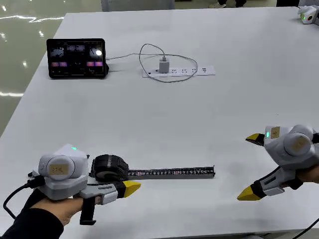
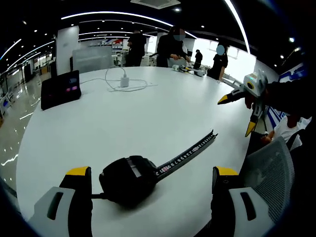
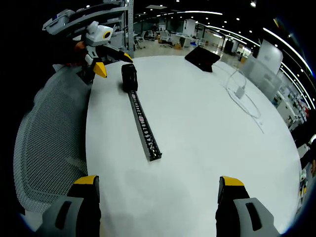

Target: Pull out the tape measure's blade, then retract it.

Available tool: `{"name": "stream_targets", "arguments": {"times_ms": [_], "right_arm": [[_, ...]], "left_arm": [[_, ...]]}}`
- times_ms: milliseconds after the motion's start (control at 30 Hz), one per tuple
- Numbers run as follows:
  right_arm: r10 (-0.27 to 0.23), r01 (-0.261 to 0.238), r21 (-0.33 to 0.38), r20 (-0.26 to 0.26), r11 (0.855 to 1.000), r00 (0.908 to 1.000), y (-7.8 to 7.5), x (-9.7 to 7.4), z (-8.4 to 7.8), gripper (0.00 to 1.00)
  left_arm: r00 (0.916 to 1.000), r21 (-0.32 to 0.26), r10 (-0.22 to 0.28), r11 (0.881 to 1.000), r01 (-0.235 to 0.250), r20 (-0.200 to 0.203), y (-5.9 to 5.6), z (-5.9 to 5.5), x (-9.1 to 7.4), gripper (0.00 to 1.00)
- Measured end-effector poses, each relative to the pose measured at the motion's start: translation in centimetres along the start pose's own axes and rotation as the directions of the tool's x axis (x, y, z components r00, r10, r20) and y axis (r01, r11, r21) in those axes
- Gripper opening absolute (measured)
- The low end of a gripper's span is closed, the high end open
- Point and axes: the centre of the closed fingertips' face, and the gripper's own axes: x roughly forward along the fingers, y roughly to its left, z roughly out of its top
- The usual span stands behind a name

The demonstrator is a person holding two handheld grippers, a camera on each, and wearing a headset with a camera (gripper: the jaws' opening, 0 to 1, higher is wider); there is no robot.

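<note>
At the near left edge of the table (image 1: 199,114) my left gripper (image 2: 151,171) has its jaws open on either side of the tape case (image 2: 129,177). Neither jaw touches the case, so nothing is clamped yet. I judge this placement sets me up to close on the case and steady it for the retract.

The blade (image 1: 172,173) runs right from the case and lies flat on the table with its markings up. The pull-out therefore looks done and retraction is what remains. Since the blade stays extended with nothing holding it, I take it that the lock is on, though I can't see the lock.

At the near right, my right gripper (image 1: 249,166) is open wide and holds nothing. It is well apart from the blade's tip and points toward it, probably to stay out of the blade's path.

At the far left a tablet (image 1: 77,58) stands upright. Beside it, to the right, a power strip (image 1: 179,71) lies with a charger (image 1: 164,64) plugged in and a looped cable. Both are well apart from the work.
</note>
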Motion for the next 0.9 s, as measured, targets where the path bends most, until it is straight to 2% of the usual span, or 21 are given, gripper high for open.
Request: {"name": "stream_targets", "arguments": {"times_ms": [133, 200, 267, 367, 500, 567, 633, 800, 833, 867, 900], "right_arm": [[0.015, -0.015, -0.012, -0.014, 1.000, 0.9998, -0.4, 0.3, 0.3, 0.99], [0.028, -0.029, -0.033, -0.016, 0.999, 0.9995, -0.4, 0.5, 0.5, 0.99], [0.032, -0.033, -0.040, -0.037, 0.999, 0.9988, -0.7, 1.0, 0.3, 0.99], [0.038, -0.040, -0.034, -0.064, 0.999, 0.9972, -1.2, 1.7, -0.1, 0.99], [0.040, -0.043, -0.034, -0.092, 0.998, 0.9949, -1.6, 2.8, -0.8, 0.99], [0.046, -0.050, -0.032, -0.102, 0.998, 0.9937, -1.6, 3.1, -1.0, 0.99], [0.054, -0.058, -0.041, -0.103, 0.997, 0.9932, -1.4, 3.4, -0.8, 0.99], [0.062, -0.069, -0.075, -0.088, 0.995, 0.9942, -1.3, 4.3, 0.5, 0.99], [0.067, -0.074, -0.080, -0.086, 0.994, 0.9941, -1.3, 4.6, 0.7, 0.99], [0.071, -0.078, -0.084, -0.083, 0.993, 0.9940, -1.2, 4.8, 0.8, 0.99], [0.074, -0.081, -0.088, -0.079, 0.993, 0.9941, -1.2, 5.0, 1.0, 0.99]], "left_arm": [[0.9995, -0.028, 0.018, 0.999, -0.018, 0.027, 0.2, 0.7, 0.0, 0.99], [0.9990, -0.029, 0.044, 0.999, -0.044, -0.004, 0.8, 0.2, 0.2, 0.99], [0.9953, -0.040, 0.095, 0.995, -0.096, -0.021, 1.8, -0.1, 0.5, 0.99], [0.9925, -0.085, 0.121, 0.989, -0.122, -0.020, 2.2, 0.0, 0.9, 0.99], [0.9848, -0.065, 0.173, 0.983, -0.174, -0.015, 2.7, 0.0, 1.4, 0.99], [0.9815, -0.074, 0.191, 0.979, -0.191, -0.012, 2.9, 0.0, 1.5, 0.99], [0.9820, -0.092, 0.189, 0.978, -0.188, 0.001, 2.7, 0.2, 1.6, 0.99], [0.9770, -0.164, 0.209, 0.966, -0.200, 0.042, 2.9, 0.3, 1.9, 0.99], [0.9709, -0.176, 0.225, 0.962, -0.208, 0.081, 3.2, 0.7, 1.9, 0.99], [0.9647, -0.169, 0.243, 0.960, -0.224, 0.102, 3.5, 1.0, 1.9, 0.99], [0.9579, -0.157, 0.267, 0.956, -0.249, 0.106, 3.8, 1.0, 1.8, 0.99]]}}
